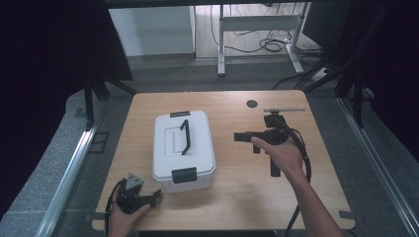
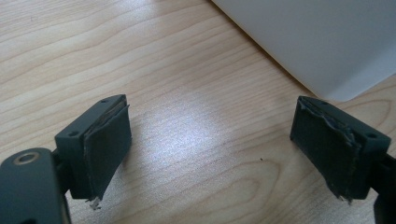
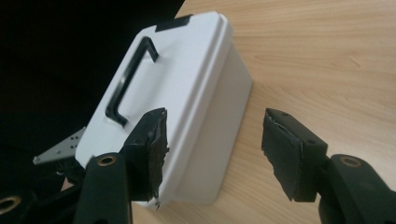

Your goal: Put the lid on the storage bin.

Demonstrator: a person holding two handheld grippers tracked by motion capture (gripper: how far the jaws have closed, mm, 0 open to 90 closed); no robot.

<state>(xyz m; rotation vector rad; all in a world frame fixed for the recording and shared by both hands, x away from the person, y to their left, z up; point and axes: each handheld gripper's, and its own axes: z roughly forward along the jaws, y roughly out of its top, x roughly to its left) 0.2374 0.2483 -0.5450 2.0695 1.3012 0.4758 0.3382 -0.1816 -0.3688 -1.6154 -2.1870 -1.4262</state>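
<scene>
A white lidded box (image 1: 183,148) with a black handle (image 1: 186,137) and black latches stands left of the middle of the wooden table (image 1: 232,197). At the front left corner a hand holds my left gripper (image 1: 156,196), open, low over the wood, just short of the box's near corner (image 2: 317,42). Its jaws (image 2: 210,140) have nothing between them. To the right of the box another hand holds my right gripper (image 1: 244,140), which points at the box's long side (image 3: 187,79). Its jaws (image 3: 215,126) stand open and apart from the box.
A dark round hole (image 1: 252,103) marks the table's back right. Bare wood lies between the box and the right gripper and along the front edge. Behind the table are a desk frame (image 1: 257,29) and floor cables. Metal rails run along both sides.
</scene>
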